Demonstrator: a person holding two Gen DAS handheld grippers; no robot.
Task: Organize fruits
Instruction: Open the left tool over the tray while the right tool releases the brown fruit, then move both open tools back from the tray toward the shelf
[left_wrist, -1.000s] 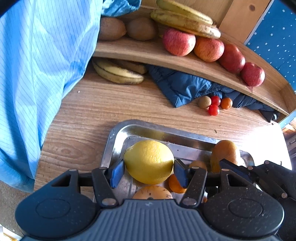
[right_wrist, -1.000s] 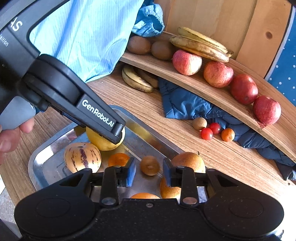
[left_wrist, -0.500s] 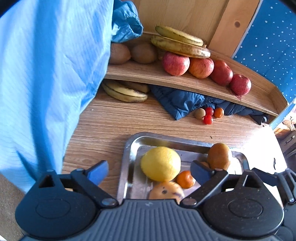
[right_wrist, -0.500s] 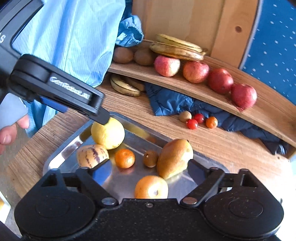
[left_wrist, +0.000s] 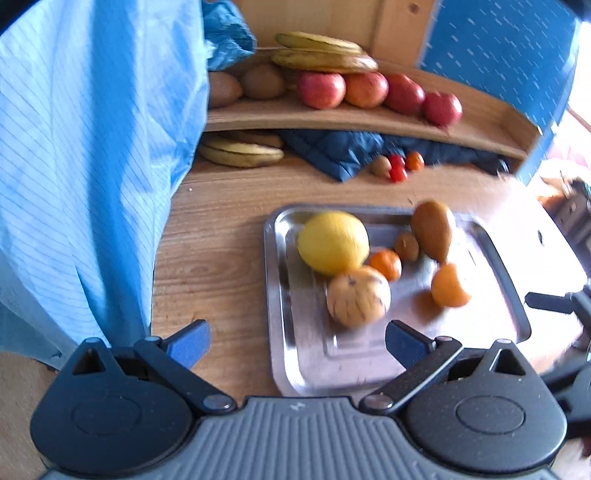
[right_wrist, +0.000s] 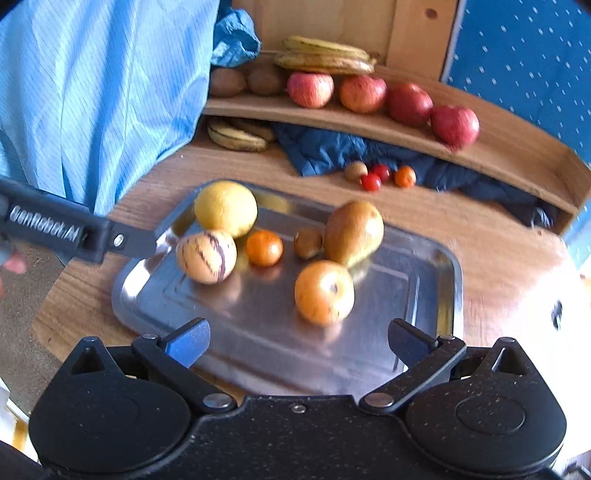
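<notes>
A steel tray (left_wrist: 291, 354) (right_wrist: 428, 266) on the wooden table holds a yellow lemon (left_wrist: 332, 242) (right_wrist: 225, 208), a striped pale melon (left_wrist: 358, 295) (right_wrist: 205, 256), a small tangerine (left_wrist: 386, 264) (right_wrist: 264, 247), a kiwi (left_wrist: 406, 245) (right_wrist: 307, 242), a brown pear (left_wrist: 432, 229) (right_wrist: 352, 232) and an orange (left_wrist: 448, 286) (right_wrist: 324, 291). My left gripper (left_wrist: 297, 343) is open above the tray's near left edge, holding nothing. My right gripper (right_wrist: 298, 341) is open over the tray's near rim, also holding nothing. The left gripper's arm (right_wrist: 74, 232) shows at the left of the right wrist view.
A curved wooden shelf (left_wrist: 332, 118) (right_wrist: 406, 133) carries several red apples (right_wrist: 454, 123), kiwis and bananas (right_wrist: 325, 55). Beneath it lie bananas (left_wrist: 240, 151), a dark blue cloth (left_wrist: 332, 151) and small tomatoes (right_wrist: 371, 181). A person's light blue garment (left_wrist: 92, 166) fills the left side.
The left gripper let go of the lemon, opened wide and drew back from the tray. The right gripper also opened and pulled back and up. The fruits now sit farther from both.
</notes>
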